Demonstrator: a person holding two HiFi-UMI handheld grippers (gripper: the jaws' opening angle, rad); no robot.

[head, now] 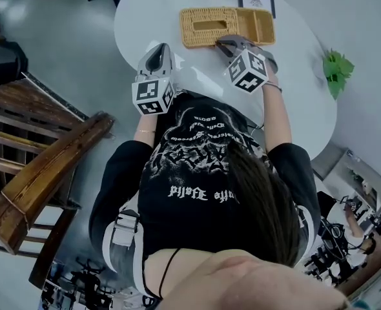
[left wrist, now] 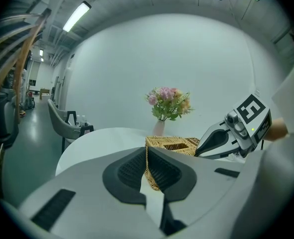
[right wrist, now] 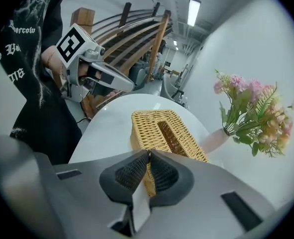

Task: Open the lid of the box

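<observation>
A woven wicker box [head: 210, 26] with a slot in its lid lies at the far side of the white table [head: 294, 82]; an open wicker compartment [head: 257, 24] adjoins it on the right. My right gripper [head: 225, 41] is at the box's near long edge, and in the right gripper view its jaws [right wrist: 148, 154] are shut, tips together in front of the box's [right wrist: 162, 133] near corner, with nothing seen between them. My left gripper [head: 161, 48] hovers over the table left of the box, apart from it. Its jaws [left wrist: 147, 148] are shut and empty, with the box [left wrist: 174, 144] behind them.
A framed picture [head: 256, 0] stands behind the box and a green leafy sprig [head: 337, 70] lies at the table's right edge. A vase of pink flowers [right wrist: 251, 111] is beyond the box. A wooden chair [head: 35, 166] stands on the left and a grey chair [left wrist: 62, 126] farther off.
</observation>
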